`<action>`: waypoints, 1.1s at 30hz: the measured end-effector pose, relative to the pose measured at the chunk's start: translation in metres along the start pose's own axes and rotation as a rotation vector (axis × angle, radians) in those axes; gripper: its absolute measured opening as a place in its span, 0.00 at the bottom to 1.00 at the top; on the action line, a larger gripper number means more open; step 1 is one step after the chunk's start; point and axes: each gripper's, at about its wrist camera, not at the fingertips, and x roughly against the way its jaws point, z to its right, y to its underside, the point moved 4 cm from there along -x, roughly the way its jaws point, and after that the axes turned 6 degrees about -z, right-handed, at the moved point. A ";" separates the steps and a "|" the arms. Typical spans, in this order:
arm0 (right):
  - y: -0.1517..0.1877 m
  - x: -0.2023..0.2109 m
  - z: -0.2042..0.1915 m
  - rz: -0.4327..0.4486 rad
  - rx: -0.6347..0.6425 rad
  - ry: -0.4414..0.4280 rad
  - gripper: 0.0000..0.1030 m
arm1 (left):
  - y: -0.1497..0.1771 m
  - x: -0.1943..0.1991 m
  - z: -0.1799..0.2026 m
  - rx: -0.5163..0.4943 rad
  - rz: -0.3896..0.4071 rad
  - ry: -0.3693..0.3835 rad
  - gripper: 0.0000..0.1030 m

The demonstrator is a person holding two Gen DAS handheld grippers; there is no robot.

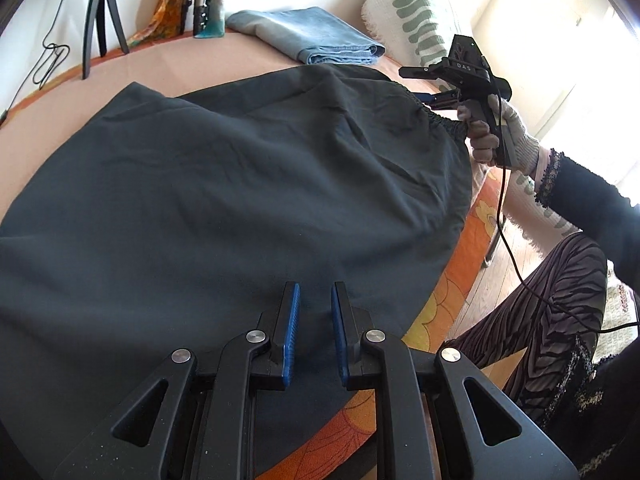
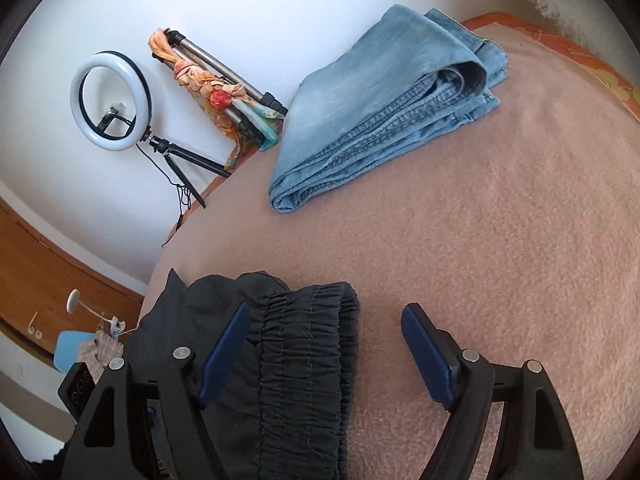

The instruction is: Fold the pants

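Between the 2 blue pads of the right gripper (image 2: 324, 350), which stand spread wide, lies the gathered elastic waistband (image 2: 308, 360) of the dark pants (image 1: 224, 192); neither pad presses on it, so the band rests loose on the pink blanket (image 2: 500, 240) rather than hanging from the claw. That reads as a release: the waist end appears to have been laid where the fold should end. In the left wrist view a gloved hand (image 1: 496, 136) carries this gripper at the far right edge of the cloth, just where the waistband bunches.

The left gripper (image 1: 316, 336) hovers over the near edge of the pants with its pads drawn nearly together, a thin gap between them and no cloth caught in it. It probably sits there to pin or smooth the near side while the far side is set down.

The pants spread broad and mostly flat across the bed, with soft wrinkles toward the waist. Well apart from them, near the wall, folded blue jeans (image 2: 384, 108) lie out of the working area. A ring light (image 2: 111, 100) on a small tripod stands beyond.
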 end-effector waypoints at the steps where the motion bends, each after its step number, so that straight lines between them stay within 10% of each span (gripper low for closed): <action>1: -0.001 -0.003 -0.004 -0.012 0.011 -0.014 0.81 | 0.000 0.000 -0.001 0.004 0.000 -0.005 0.14; 5: 0.004 -0.016 -0.018 -0.051 0.072 -0.068 0.69 | 0.002 -0.001 -0.001 0.007 -0.002 -0.022 0.14; 9: 0.010 -0.020 -0.024 -0.053 0.103 0.014 0.46 | 0.003 -0.004 -0.001 0.007 -0.012 -0.029 0.14; 16: 0.021 0.001 -0.050 0.016 0.106 0.213 0.33 | 0.003 0.014 -0.012 0.046 0.042 -0.054 0.14; 19: 0.021 0.034 -0.060 0.091 0.059 0.228 0.06 | 0.008 0.029 -0.027 0.089 0.084 -0.084 0.14; 22: 0.023 0.049 -0.063 0.110 0.069 0.279 0.07 | 0.016 0.042 -0.044 0.153 0.112 -0.094 0.14; 26: 0.032 0.026 -0.047 -0.019 0.095 0.453 0.45 | 0.027 0.059 -0.067 0.220 0.131 -0.135 0.14; 33: 0.019 0.046 -0.087 0.079 0.212 0.490 0.54 | 0.044 0.139 -0.118 0.348 0.263 -0.250 0.14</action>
